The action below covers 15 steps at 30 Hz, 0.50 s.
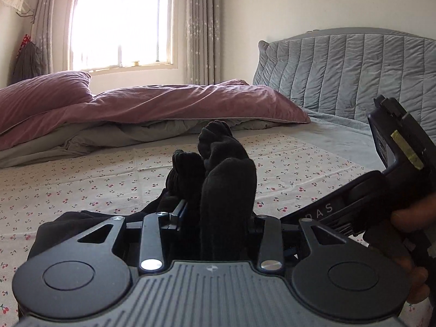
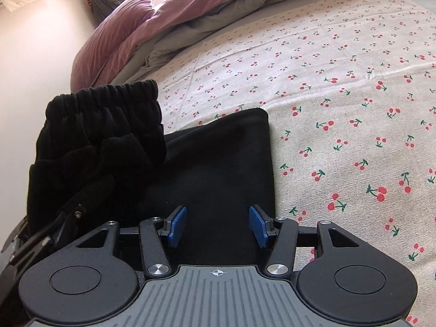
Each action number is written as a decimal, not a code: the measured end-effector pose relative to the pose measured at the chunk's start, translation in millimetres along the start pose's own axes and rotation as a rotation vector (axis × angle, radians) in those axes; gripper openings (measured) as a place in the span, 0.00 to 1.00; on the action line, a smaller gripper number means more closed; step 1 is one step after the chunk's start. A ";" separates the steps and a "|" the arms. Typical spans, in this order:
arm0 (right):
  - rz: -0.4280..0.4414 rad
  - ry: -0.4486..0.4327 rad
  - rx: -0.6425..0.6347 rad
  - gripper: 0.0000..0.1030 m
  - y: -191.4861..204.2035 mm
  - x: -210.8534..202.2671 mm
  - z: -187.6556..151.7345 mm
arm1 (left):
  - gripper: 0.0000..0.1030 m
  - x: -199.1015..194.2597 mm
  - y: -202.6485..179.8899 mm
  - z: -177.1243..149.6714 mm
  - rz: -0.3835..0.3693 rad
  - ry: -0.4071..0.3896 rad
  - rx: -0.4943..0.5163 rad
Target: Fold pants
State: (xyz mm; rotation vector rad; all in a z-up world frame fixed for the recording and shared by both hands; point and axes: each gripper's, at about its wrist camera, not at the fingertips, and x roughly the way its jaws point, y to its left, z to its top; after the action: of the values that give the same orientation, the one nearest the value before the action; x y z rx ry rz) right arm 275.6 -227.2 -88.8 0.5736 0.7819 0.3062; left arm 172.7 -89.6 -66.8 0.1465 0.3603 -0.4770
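The black pants (image 2: pixel 218 158) lie partly folded on the cherry-print sheet (image 2: pixel 340 95). Their ribbed elastic waistband (image 2: pixel 109 92) is bunched and raised at the left. My left gripper (image 1: pixel 215 212) is shut on a thick wad of this black cloth (image 1: pixel 226 169), which stands up between its jaws and hides the pads. It enters the right wrist view from the lower left as a black finger (image 2: pixel 90 199) sunk in the fabric. My right gripper (image 2: pixel 218 224) hovers over the flat fold, open, its blue pads (image 2: pixel 177 226) clear of the cloth. A hand (image 1: pixel 408 218) grips its handle.
A mauve duvet (image 1: pixel 152 103) and pillow (image 1: pixel 41 90) are heaped over grey bedding along the far side of the bed. A grey quilted headboard (image 1: pixel 354 68) rises at the right. A bright window (image 1: pixel 120 24) with curtains is behind. Bare sheet stretches right of the pants.
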 end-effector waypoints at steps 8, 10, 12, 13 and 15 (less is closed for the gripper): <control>0.040 0.013 0.058 0.49 -10.9 -0.3 -1.6 | 0.35 -21.8 32.3 25.1 0.010 -0.121 -0.199; 0.031 0.014 0.019 0.49 -5.6 -1.9 -4.4 | 0.35 -39.5 69.6 33.5 0.010 -0.185 -0.370; 0.022 0.016 -0.017 0.49 -1.3 -3.7 -7.5 | 0.35 -60.5 103.7 38.8 0.024 -0.265 -0.482; 0.015 0.014 -0.035 0.49 0.8 -4.4 -8.6 | 0.35 -71.1 119.5 39.6 0.033 -0.305 -0.519; -0.008 0.008 -0.084 0.49 7.7 -4.9 -11.1 | 0.36 -88.5 145.8 39.9 0.058 -0.368 -0.578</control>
State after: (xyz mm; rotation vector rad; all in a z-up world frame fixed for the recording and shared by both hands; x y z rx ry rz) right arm 263.7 -219.2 -87.7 0.4898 0.7753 0.3326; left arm 180.7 67.2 10.9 -0.4864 0.1205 -0.3178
